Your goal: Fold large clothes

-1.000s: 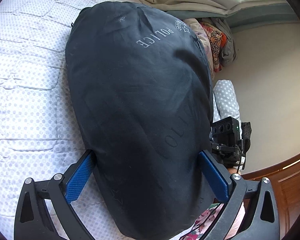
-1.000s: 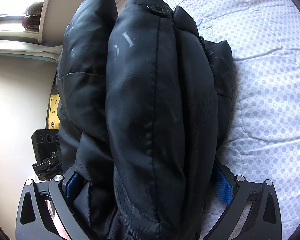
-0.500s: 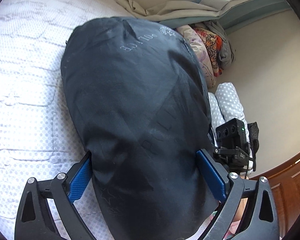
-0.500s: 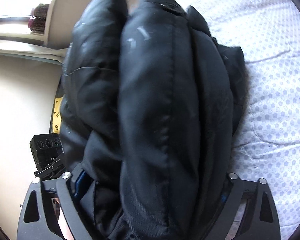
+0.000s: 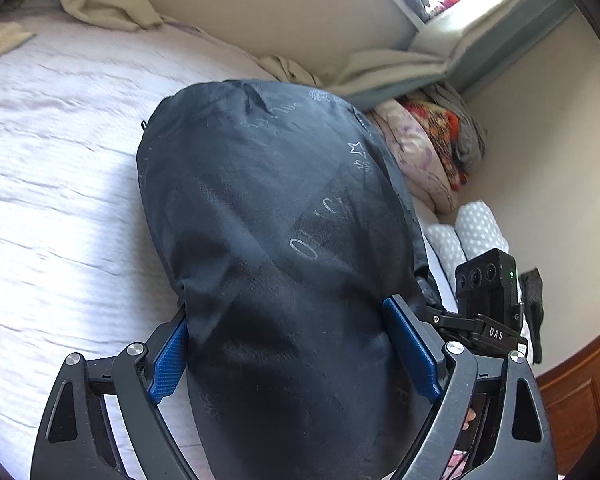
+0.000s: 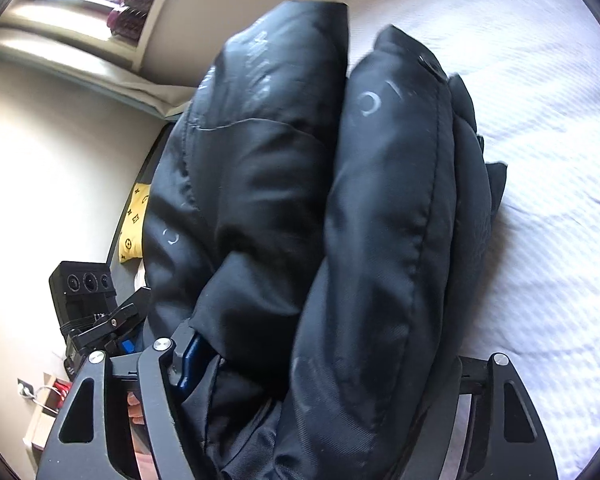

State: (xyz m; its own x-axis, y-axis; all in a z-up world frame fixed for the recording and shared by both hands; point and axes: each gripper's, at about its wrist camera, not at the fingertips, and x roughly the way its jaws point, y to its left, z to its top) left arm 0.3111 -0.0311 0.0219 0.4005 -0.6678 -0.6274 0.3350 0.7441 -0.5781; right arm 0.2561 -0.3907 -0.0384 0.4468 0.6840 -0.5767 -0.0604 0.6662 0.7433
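Observation:
A folded black padded jacket [image 5: 268, 200] with pale lettering fills the middle of the left wrist view, above a white quilted bed [image 5: 60, 160]. My left gripper [image 5: 286, 308] is closing, and its blue pads [image 5: 168, 364] press both sides of the bundle's near end. In the right wrist view the same jacket [image 6: 380, 200] shows as thick stacked layers. My right gripper [image 6: 324, 344] is closing on them. Its left pad [image 6: 190, 360] digs into the fabric, while the right one is hidden behind the jacket. Each view shows the other gripper's black camera block [image 5: 488, 292] [image 6: 84, 288] beside the bundle.
A pile of colourful clothes [image 5: 428, 148] and folded dotted fabric [image 5: 472, 224] lie at the bed's right edge by the wall. Beige cloth [image 5: 100, 4] sits at the far side. Wooden furniture [image 5: 572, 384] stands lower right. A yellow patterned item [image 6: 134, 224] lies beside the bed [image 6: 540, 120].
Both sets of jaws have narrowed onto the jacket. The bundle has come up off the bed and tilted, so more of the wall, window ledge and far bedding shows.

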